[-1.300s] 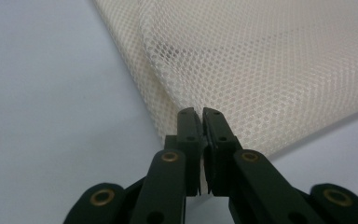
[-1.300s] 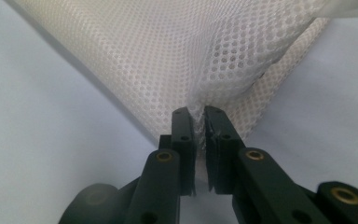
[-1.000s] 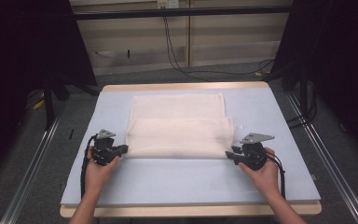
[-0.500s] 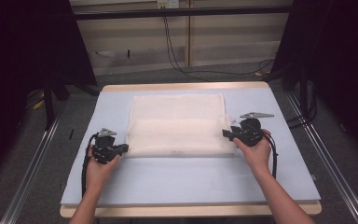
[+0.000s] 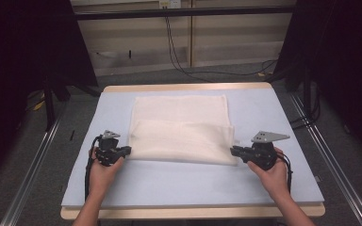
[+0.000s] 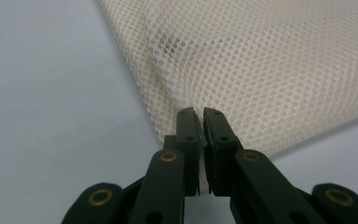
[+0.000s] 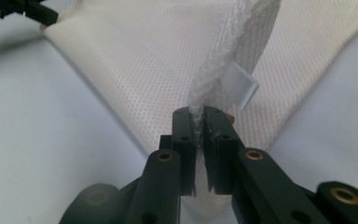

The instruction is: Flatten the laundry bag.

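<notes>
A cream mesh cloth (image 5: 181, 129) lies folded at the centre of the high view on a pale blue table (image 5: 184, 183), its near flap doubled over the far layer.

The left gripper (image 5: 124, 151) sits at the lower left of that frame, at the cloth's near left corner. In the left gripper view its jaws stand together at bottom centre, clamped on the edge of the cloth (image 6: 261, 60), which fills the upper right.

The right gripper (image 5: 234, 151) sits at lower right, at the near right corner. Its jaws have just been closing; in the right gripper view they pinch a bunched white hem (image 7: 228, 51) rising from bottom centre, with a small white tag (image 7: 239, 84) just beside it.
</notes>
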The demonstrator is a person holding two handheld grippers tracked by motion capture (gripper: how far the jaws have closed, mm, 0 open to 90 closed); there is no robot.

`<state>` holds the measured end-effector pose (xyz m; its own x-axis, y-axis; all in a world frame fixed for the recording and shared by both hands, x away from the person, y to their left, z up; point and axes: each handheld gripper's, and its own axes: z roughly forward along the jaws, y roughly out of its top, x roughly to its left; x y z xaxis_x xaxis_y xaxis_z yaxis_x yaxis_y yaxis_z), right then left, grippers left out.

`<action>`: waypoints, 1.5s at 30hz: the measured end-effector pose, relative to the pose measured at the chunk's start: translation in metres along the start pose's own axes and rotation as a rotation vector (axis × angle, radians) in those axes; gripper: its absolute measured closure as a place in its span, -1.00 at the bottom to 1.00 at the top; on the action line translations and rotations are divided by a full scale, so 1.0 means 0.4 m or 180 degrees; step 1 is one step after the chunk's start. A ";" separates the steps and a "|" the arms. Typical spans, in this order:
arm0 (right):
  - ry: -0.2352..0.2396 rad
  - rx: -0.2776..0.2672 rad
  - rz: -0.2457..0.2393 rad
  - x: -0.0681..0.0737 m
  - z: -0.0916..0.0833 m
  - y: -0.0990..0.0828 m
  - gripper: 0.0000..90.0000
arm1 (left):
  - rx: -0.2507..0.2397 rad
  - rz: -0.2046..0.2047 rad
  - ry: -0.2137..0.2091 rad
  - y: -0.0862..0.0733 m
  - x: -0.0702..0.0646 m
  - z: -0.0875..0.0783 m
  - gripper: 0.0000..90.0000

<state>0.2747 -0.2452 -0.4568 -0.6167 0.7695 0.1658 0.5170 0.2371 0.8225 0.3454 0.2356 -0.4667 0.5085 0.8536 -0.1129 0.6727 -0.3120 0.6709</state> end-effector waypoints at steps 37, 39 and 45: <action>0.0252 0.0146 -0.0113 0.023 0.018 -0.042 0.86 | -0.0157 0.0050 -0.0596 0.079 -0.039 -0.015 0.83; 0.0261 0.0149 -0.0089 0.019 0.013 -0.044 0.86 | -0.0153 0.0079 -0.0566 0.054 -0.046 -0.021 0.83; 0.0203 0.0150 -0.0026 0.001 -0.010 -0.055 0.87 | -0.0205 0.0004 -0.0556 0.015 -0.050 -0.039 0.84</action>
<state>0.2608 -0.2525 -0.4724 -0.6569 0.7284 0.1948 0.5382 0.2720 0.7977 0.3307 0.2232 -0.4490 0.5989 0.7660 -0.2338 0.6390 -0.2810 0.7161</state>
